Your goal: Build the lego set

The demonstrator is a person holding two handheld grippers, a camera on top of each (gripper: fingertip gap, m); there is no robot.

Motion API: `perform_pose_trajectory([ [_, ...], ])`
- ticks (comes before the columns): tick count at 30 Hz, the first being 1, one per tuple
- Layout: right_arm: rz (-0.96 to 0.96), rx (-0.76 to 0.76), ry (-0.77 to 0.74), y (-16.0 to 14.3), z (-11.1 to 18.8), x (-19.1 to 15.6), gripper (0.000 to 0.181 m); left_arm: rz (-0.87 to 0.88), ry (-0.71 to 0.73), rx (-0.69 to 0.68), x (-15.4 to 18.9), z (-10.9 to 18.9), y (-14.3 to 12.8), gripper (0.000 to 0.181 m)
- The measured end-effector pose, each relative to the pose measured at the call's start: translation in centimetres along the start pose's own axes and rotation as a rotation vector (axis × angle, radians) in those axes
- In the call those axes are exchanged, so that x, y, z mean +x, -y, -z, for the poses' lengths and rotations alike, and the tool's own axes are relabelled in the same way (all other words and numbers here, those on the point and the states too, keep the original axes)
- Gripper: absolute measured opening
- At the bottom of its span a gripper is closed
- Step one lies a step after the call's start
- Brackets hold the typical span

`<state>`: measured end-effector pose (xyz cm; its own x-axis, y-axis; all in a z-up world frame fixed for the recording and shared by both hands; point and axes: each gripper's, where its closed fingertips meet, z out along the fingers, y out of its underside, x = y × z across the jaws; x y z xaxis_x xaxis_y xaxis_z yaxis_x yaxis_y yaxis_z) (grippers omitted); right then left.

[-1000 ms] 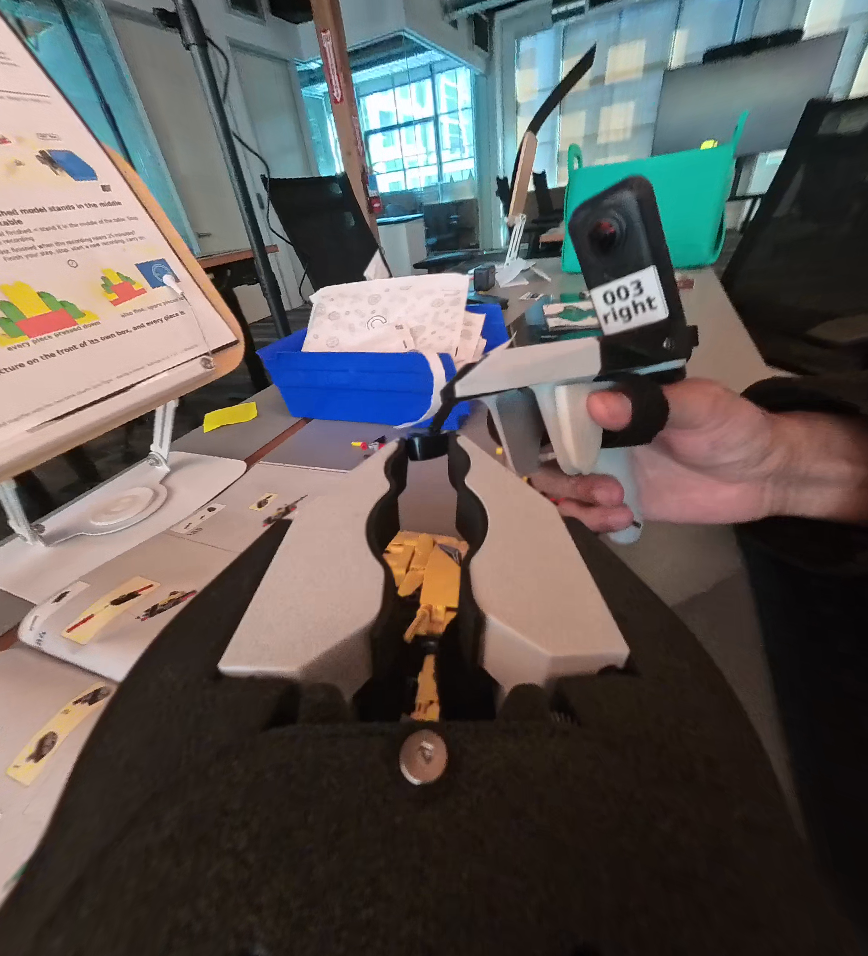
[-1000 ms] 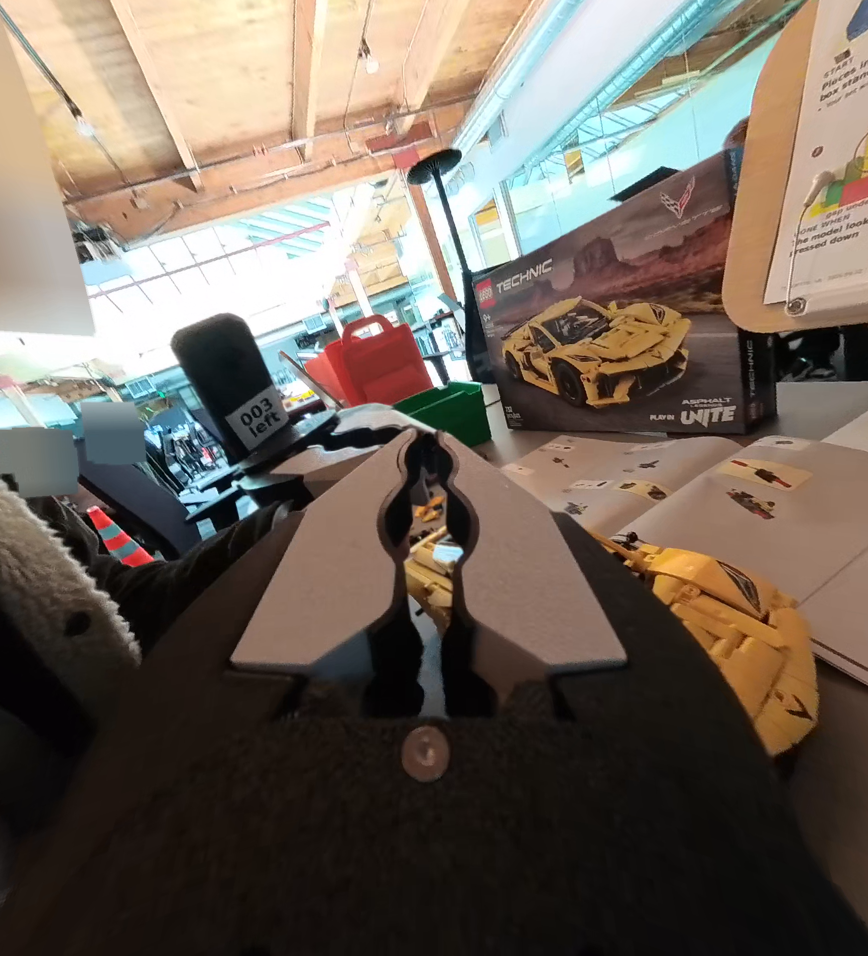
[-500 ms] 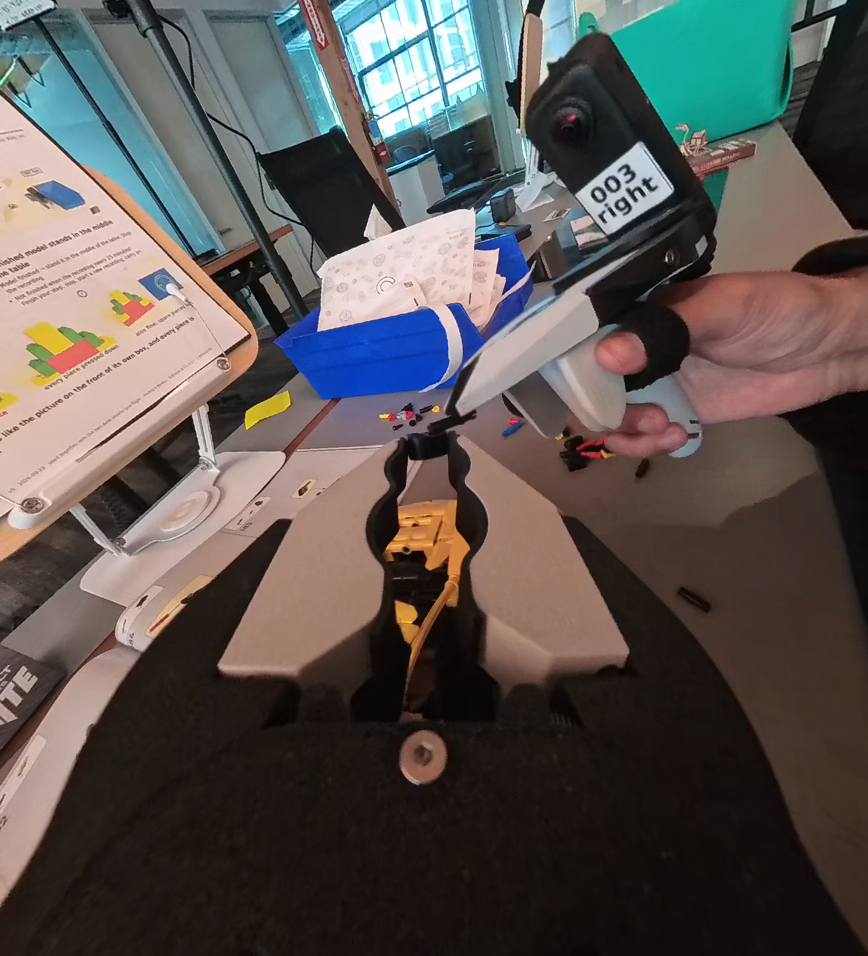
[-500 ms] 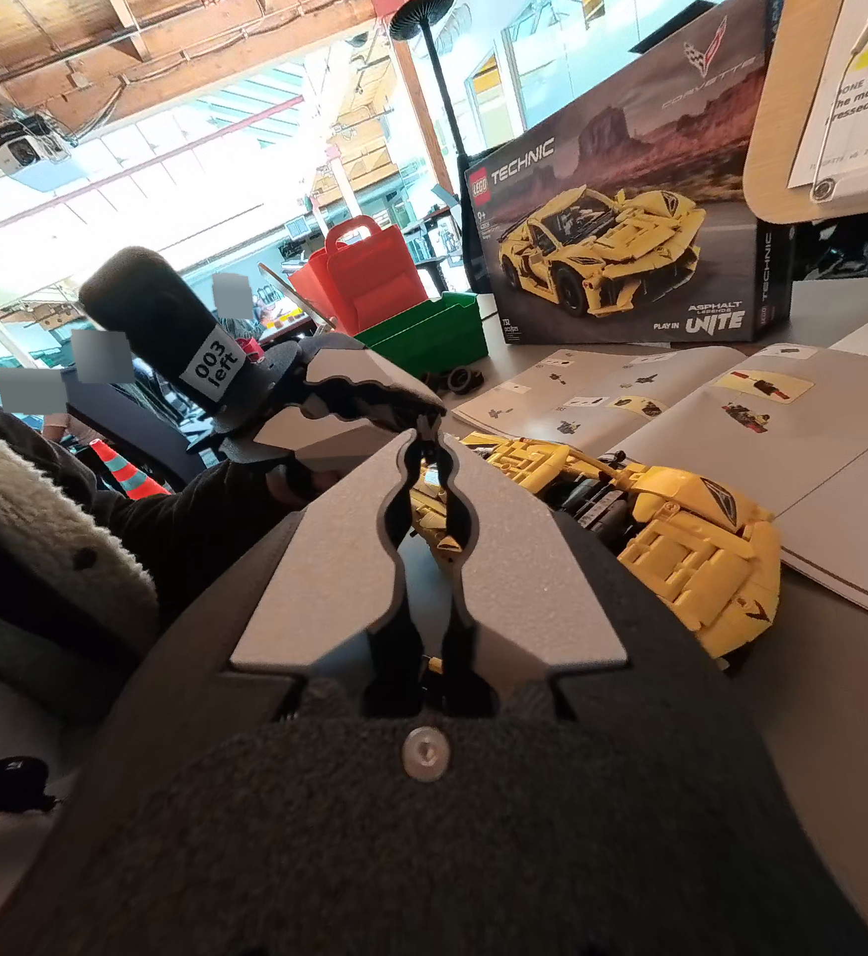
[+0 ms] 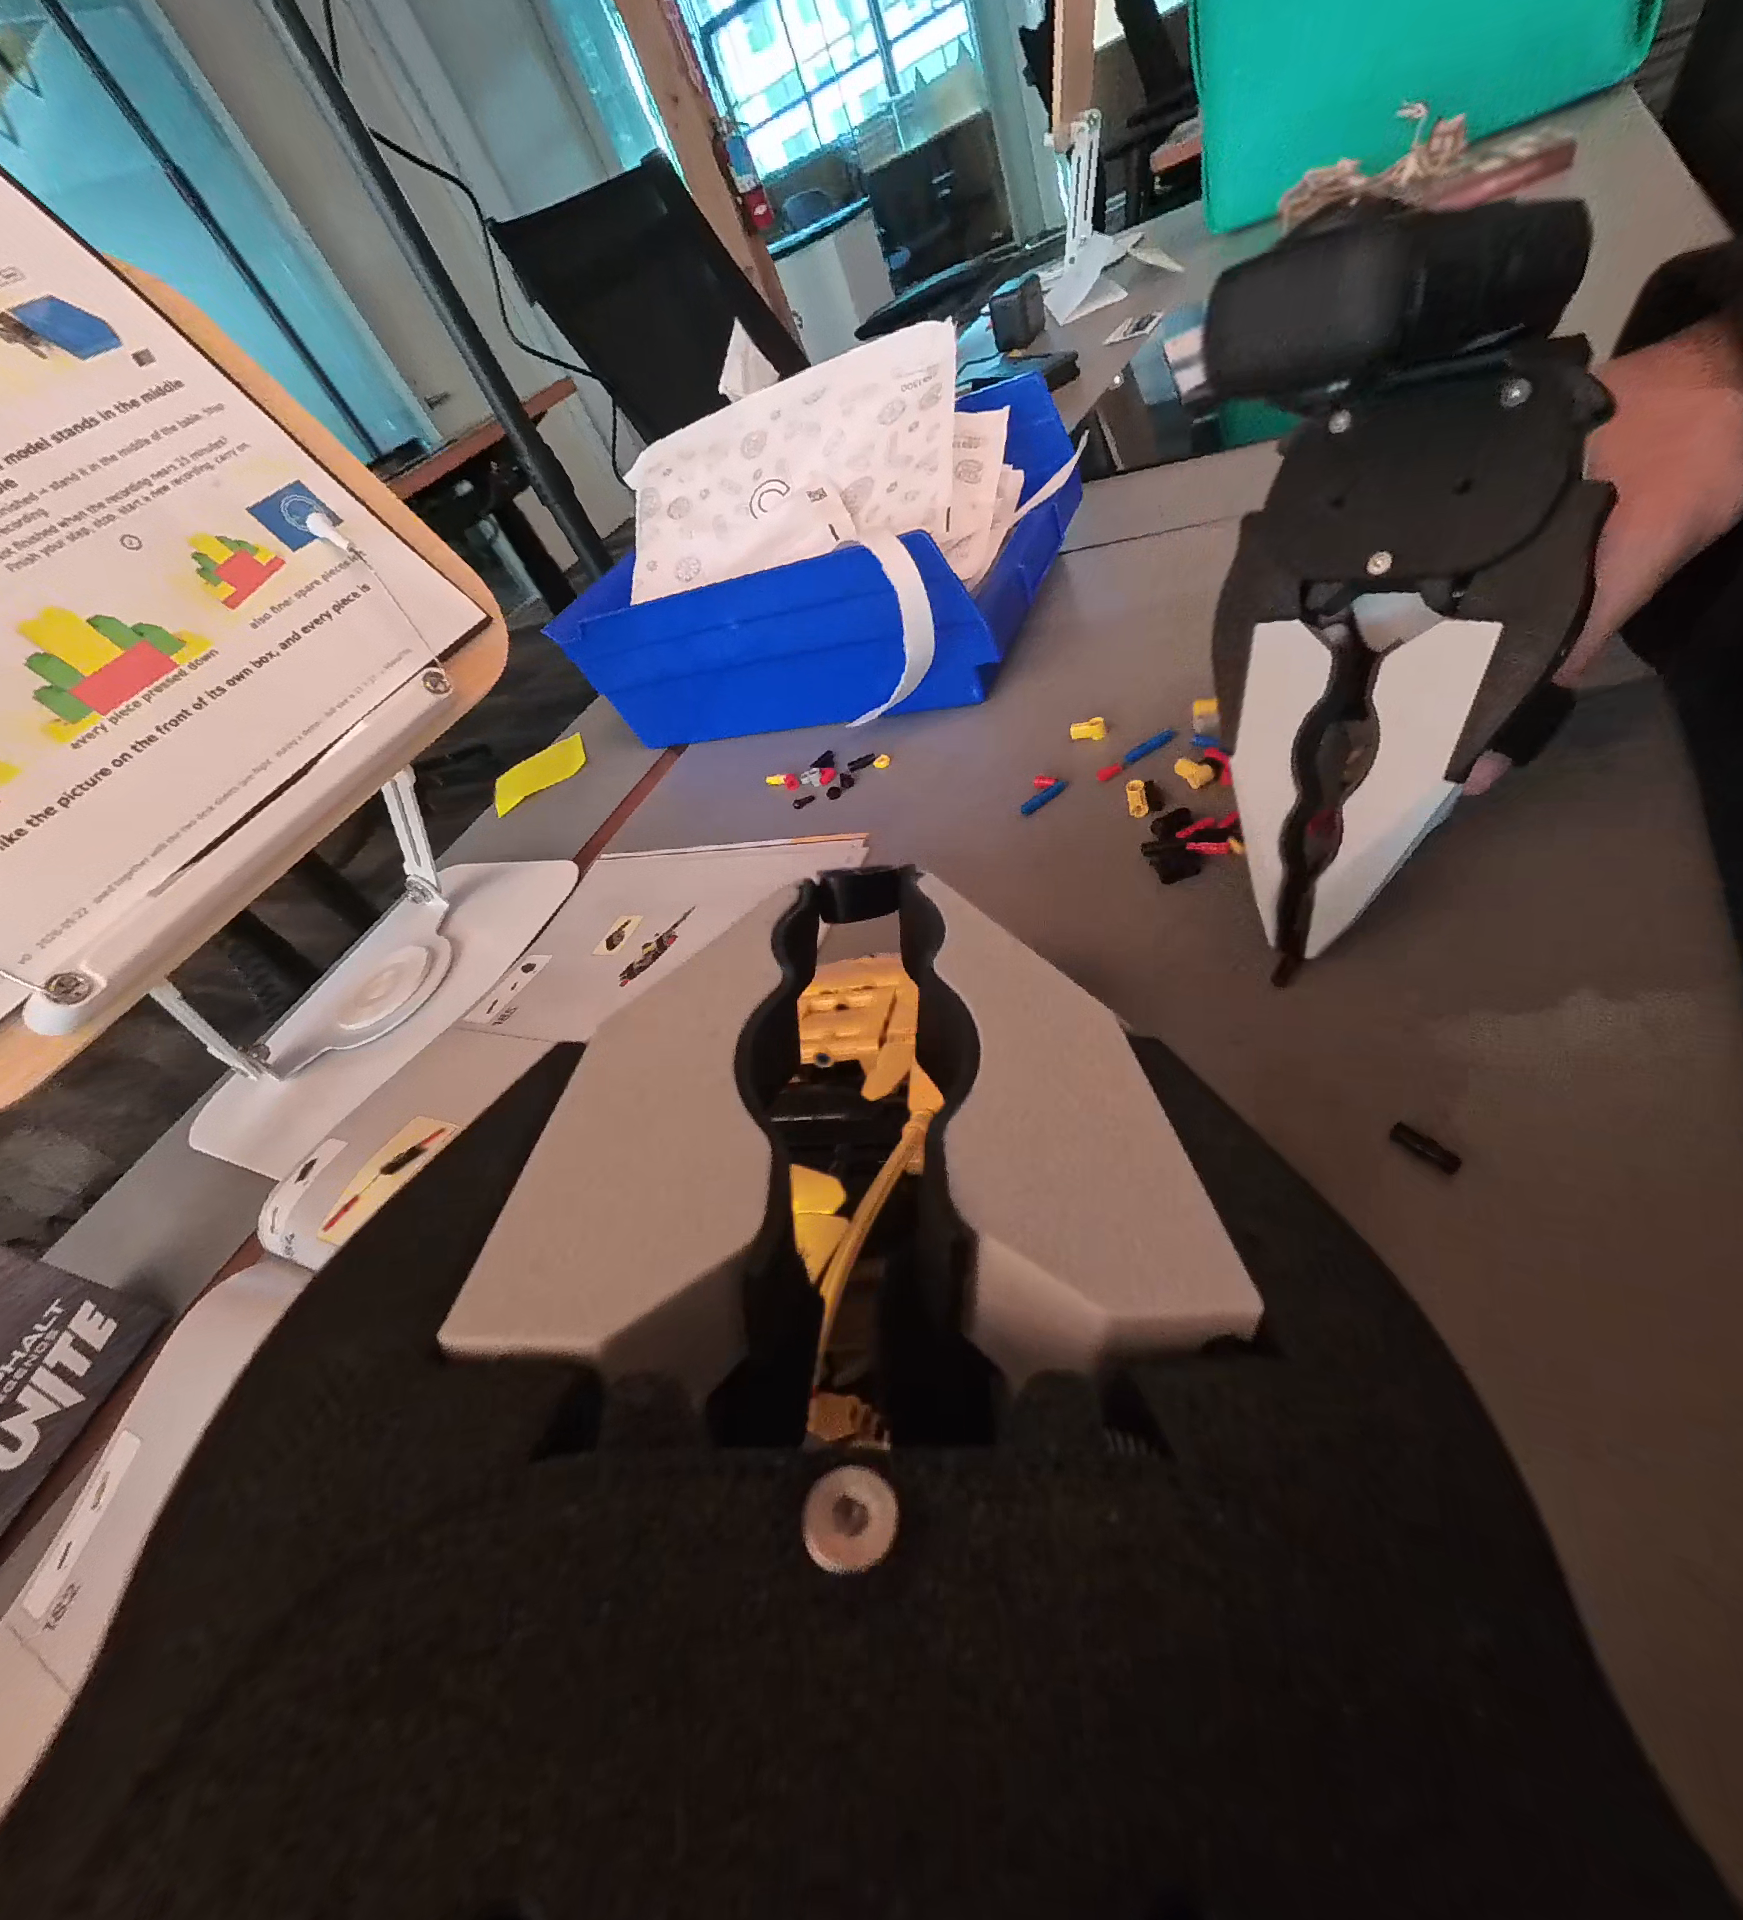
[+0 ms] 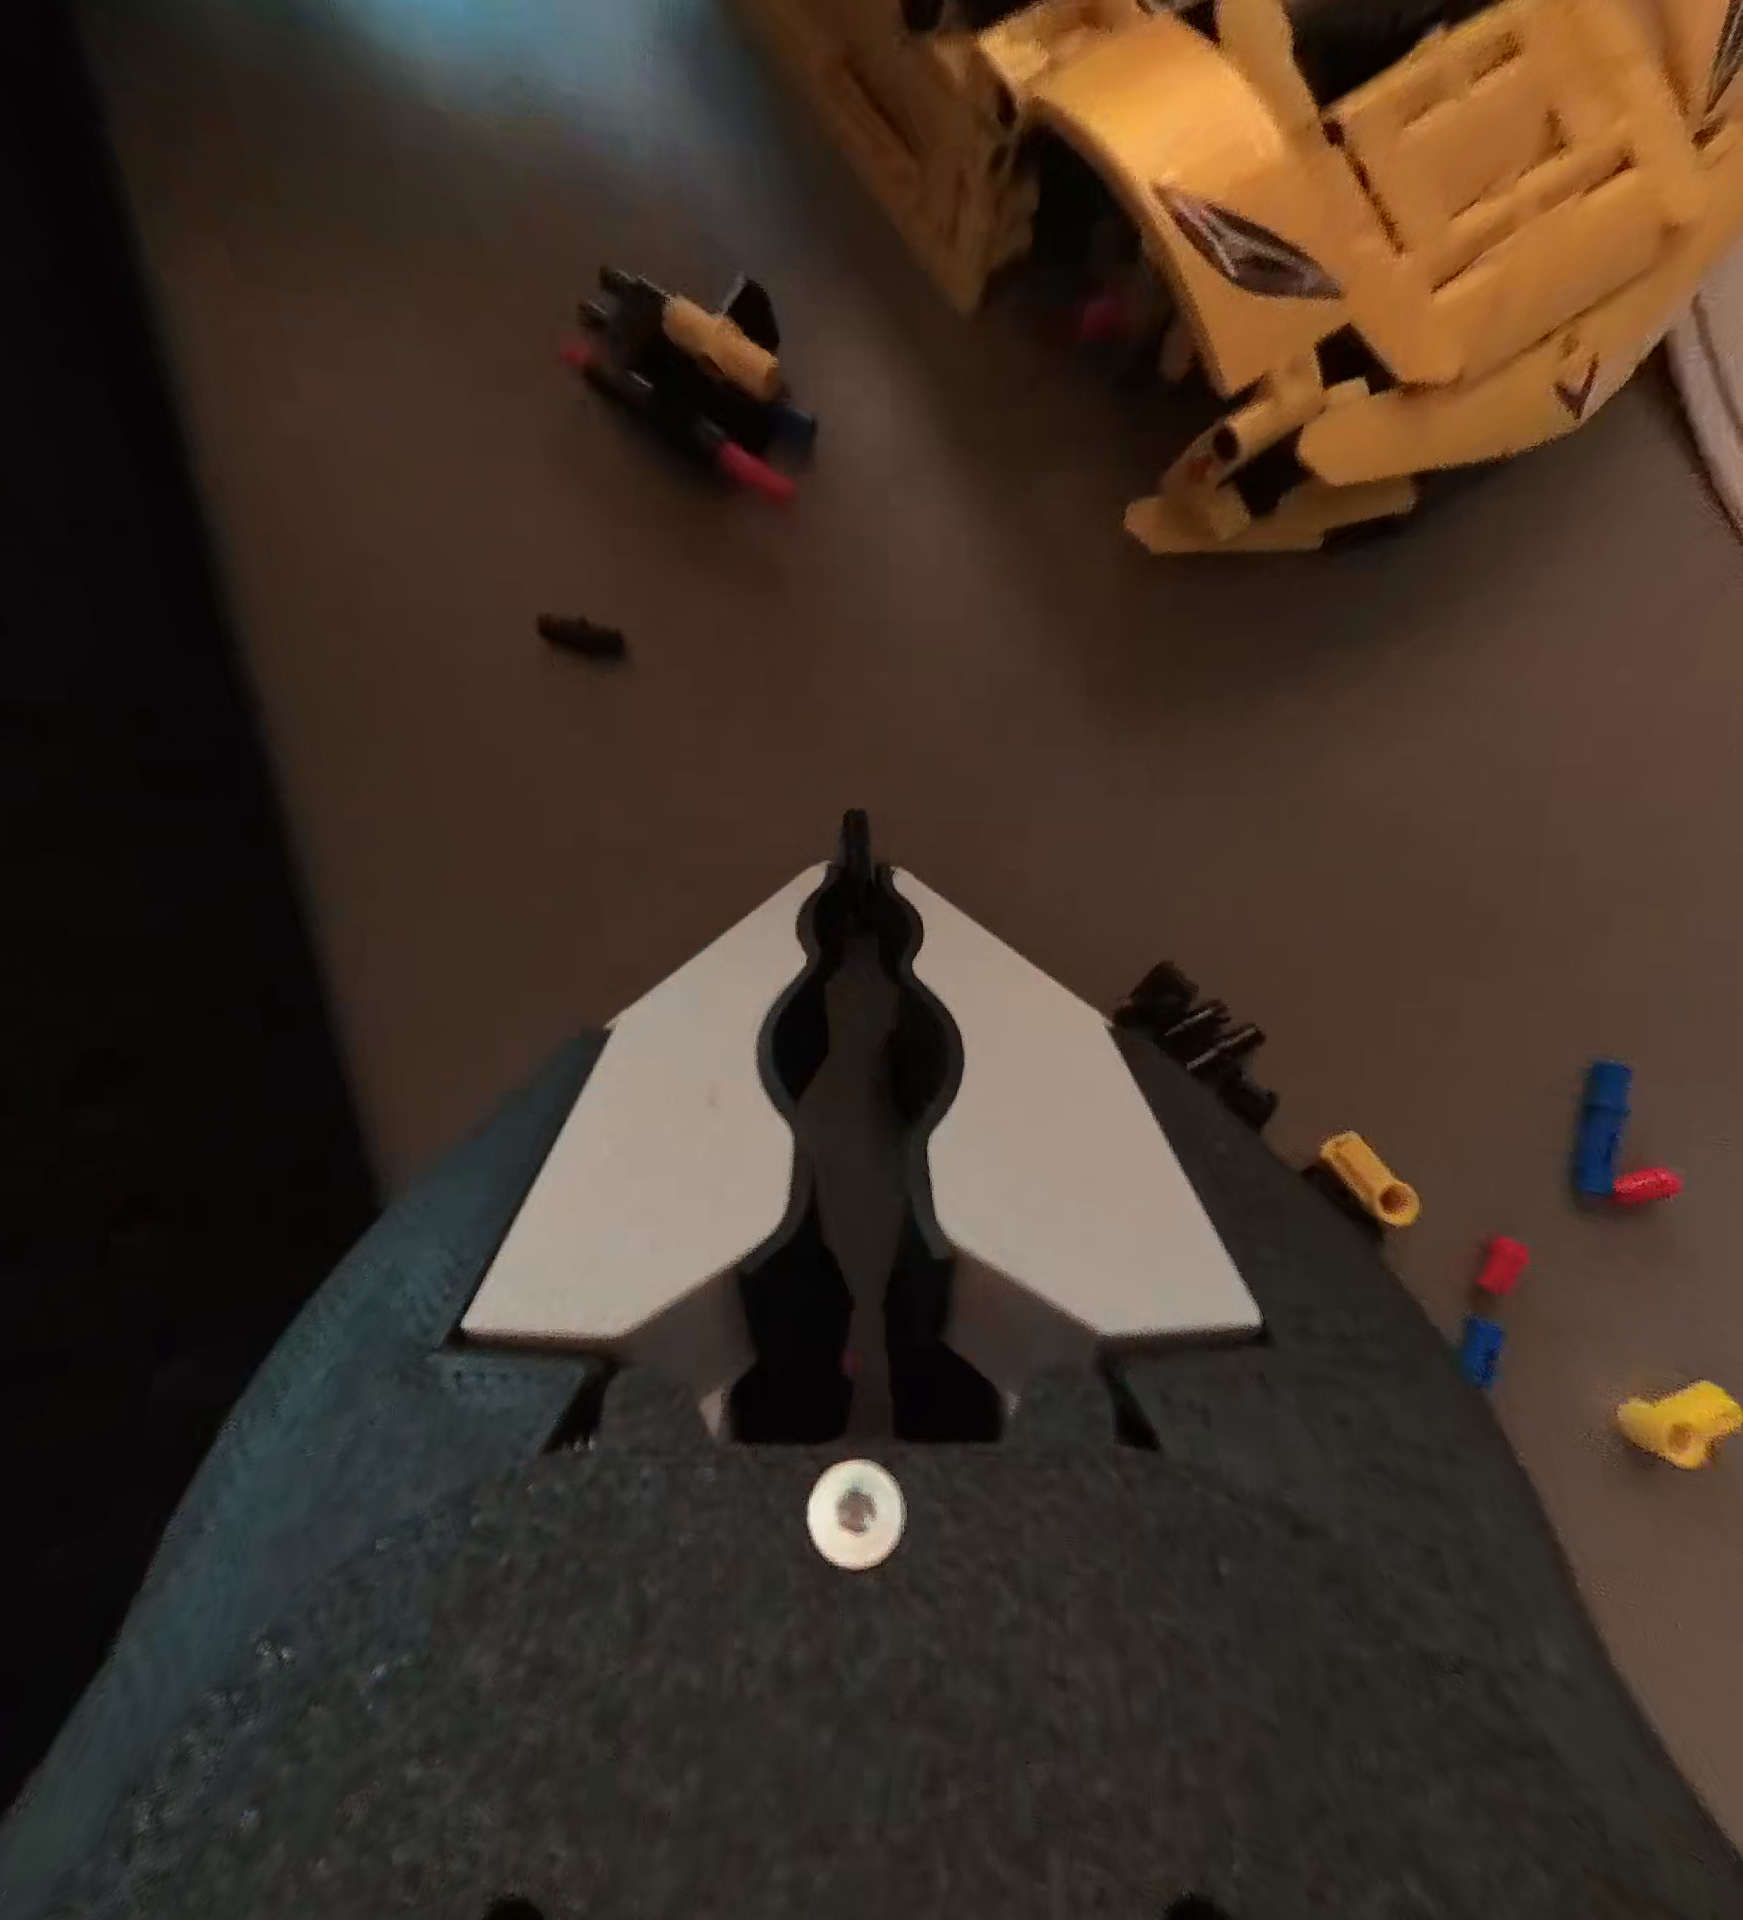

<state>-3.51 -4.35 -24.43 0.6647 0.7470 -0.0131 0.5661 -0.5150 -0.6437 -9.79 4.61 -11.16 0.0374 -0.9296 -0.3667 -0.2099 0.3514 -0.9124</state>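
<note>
Your left gripper pinches a small black part at its tips, with the yellow car showing through the gap at frame centre; hold that steady. At right of that view, your right gripper points down at the table, fingers pressed on a thin black pin. Carry the pin level to the car, upper right in the right wrist view. Motion blur smears the car; the target hole is hidden.
</note>
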Motion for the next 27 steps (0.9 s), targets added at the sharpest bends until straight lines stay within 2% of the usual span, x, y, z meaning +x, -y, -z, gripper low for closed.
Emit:
perform_pose_trajectory([
  [11, 0.168, 0.125, -0.113, 0.2, -0.2, 0.0, 0.005, 0.010, -0.016, -0.007, 0.3, -0.3, -0.4, 0.015],
  [17, 0.076, 0.058, -0.086, 0.4, -0.4, 0.2, 0.005, -0.018, -0.034, 0.003, 0.9, -0.5, -0.3, 0.015],
  [18, 0.082, 0.065, -0.102, 1.0, -0.1, 0.4, 0.005, -0.029, -0.037, 0.003, 1.1, -0.5, -0.3, 0.015],
  [21, 0.083, 0.233, -0.149, 7.1, 3.2, 0.7, 0.004, -0.078, -0.042, 0.008, 1.6, -0.7, -0.3, 0.015],
  [22, 0.106, 0.243, -0.193, 8.8, 4.2, 1.1, 0.004, -0.107, -0.041, 0.007, 1.9, -0.8, -0.3, 0.015],
  [25, 0.384, 0.123, -0.389, 11.7, 5.3, 2.2, 0.004, -0.188, -0.051, -0.039, 3.0, -1.3, -0.8, 0.015],
  [27, 0.509, 0.056, -0.390, 12.6, 4.8, 1.3, 0.004, -0.219, -0.062, -0.076, 3.5, -1.5, -1.3, 0.015],
])
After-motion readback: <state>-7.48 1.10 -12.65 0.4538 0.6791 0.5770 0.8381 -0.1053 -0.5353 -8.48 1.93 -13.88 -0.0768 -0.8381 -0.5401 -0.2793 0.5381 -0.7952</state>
